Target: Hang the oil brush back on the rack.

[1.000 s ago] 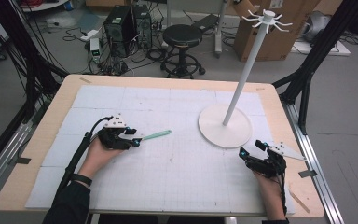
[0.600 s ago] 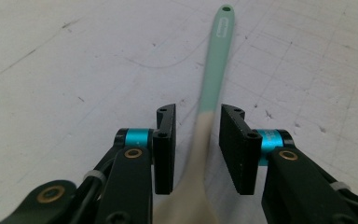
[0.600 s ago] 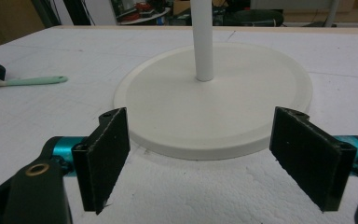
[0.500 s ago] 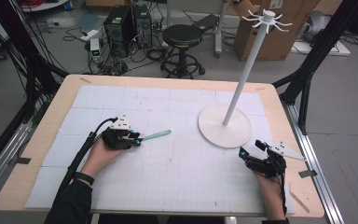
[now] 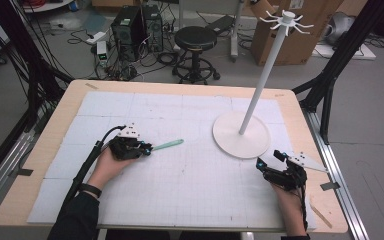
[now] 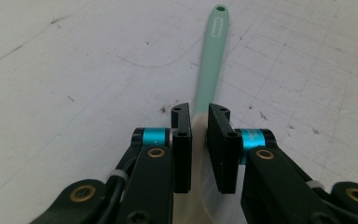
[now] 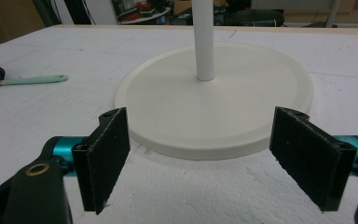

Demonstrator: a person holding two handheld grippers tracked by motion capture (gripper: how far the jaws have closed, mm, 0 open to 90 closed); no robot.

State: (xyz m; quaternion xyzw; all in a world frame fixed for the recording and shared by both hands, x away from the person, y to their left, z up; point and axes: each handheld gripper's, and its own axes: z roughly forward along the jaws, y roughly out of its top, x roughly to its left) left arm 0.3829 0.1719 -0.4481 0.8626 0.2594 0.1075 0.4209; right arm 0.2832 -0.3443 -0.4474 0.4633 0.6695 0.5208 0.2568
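Black two-jaw grippers with teal collars, one in each hand

The left gripper [image 6: 199, 122] has flat black jaw plates with small screws, teal rings, brass-coloured pivot rivets; the right gripper [image 7: 212, 158] has the same. In the high view each carries a pale three-cornered plate and a black cable; dark sleeve and black wristband at lower left

Slim mint-green spatula [image 5: 166, 145], lying flat on the white gridded mat of the desk [image 5: 45, 130], left of centre and well apart from the round white stand base. Long, narrow handle with 1 small hole at its far tip and a faint embossed label just below it, pointing away and slightly right in the left gripper view [image 6: 213, 60]. Pale, translucent blade end sitting between 2 black jaws, its shape blurred there.
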